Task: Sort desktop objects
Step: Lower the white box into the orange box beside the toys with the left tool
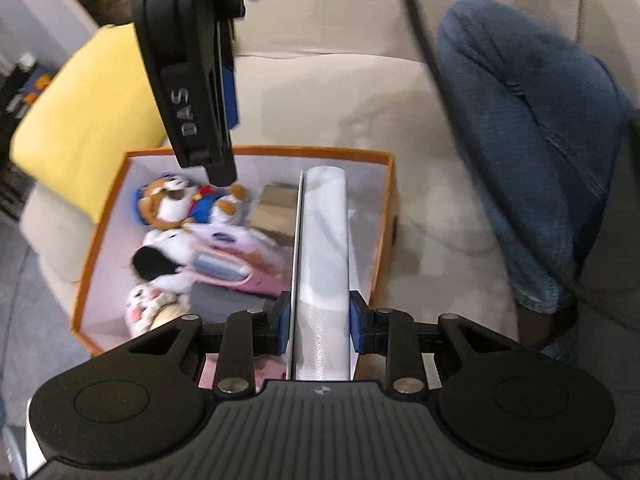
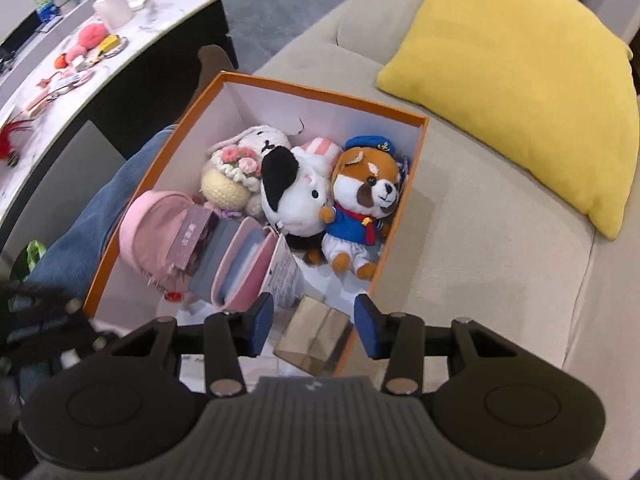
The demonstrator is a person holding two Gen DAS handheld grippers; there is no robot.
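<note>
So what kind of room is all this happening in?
Most likely a home living room. An orange box of plush toys sits on a beige sofa beside a yellow cushion, and a marble-topped table nearby is strewn with small items.

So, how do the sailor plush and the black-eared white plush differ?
The sailor plush is brown and white, with a blue cap and jacket; the black-eared plush is white and wears nothing visible. The sailor plush lies nearer the yellow cushion. Both lie in the orange box.
</note>
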